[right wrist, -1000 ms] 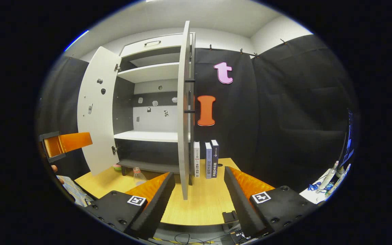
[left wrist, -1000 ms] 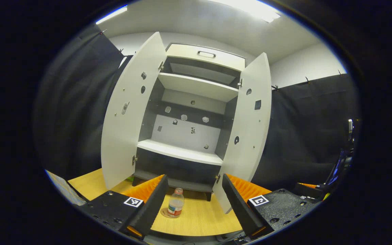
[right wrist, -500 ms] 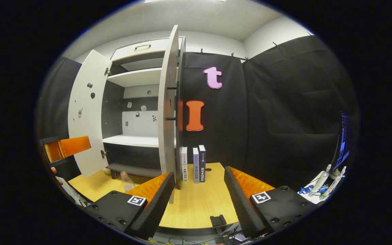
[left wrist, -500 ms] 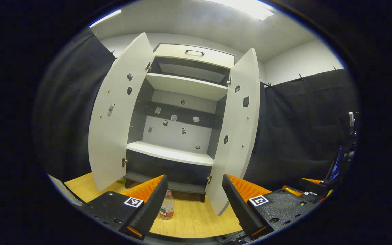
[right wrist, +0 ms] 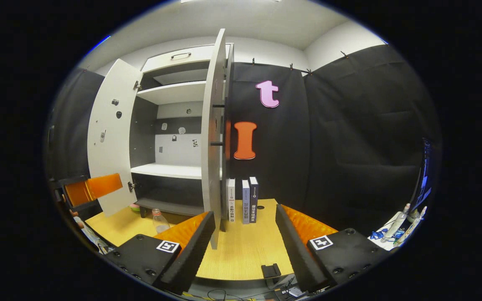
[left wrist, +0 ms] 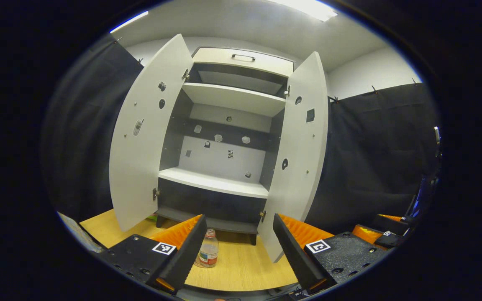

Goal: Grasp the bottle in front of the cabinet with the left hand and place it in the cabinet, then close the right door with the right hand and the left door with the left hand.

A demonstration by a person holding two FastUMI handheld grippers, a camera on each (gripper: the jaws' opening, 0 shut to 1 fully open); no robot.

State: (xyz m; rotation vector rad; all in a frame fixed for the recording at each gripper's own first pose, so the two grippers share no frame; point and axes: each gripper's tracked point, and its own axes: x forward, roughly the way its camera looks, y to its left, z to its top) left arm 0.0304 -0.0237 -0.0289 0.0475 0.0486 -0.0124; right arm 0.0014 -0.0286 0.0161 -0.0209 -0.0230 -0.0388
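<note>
The left gripper [left wrist: 237,246] is seen at the bottom of the left gripper view with its two fingers spread wide and nothing held between them. The bottle [left wrist: 208,253] is found just above and beside the inner edge of the left-hand finger, standing upright on the wooden bench [left wrist: 245,267], apart from both fingers. Directly behind the bottle, in the centre of the frame, the cabinet [left wrist: 224,138] is shown with its left door [left wrist: 144,138] and right door [left wrist: 297,163] both swung open, and bare white shelves are visible inside.

In the right gripper view, the right gripper [right wrist: 244,242] is likewise held wide open and empty at the bottom of the frame. The edge of the right door [right wrist: 214,142] is seen just above its left-hand finger. The bottle [right wrist: 160,220] is placed lower left of centre, in front of the cabinet [right wrist: 170,125]. Three books [right wrist: 242,200] are stood upright just right of the door. The left gripper [right wrist: 92,188] is seen at the left edge.
</note>
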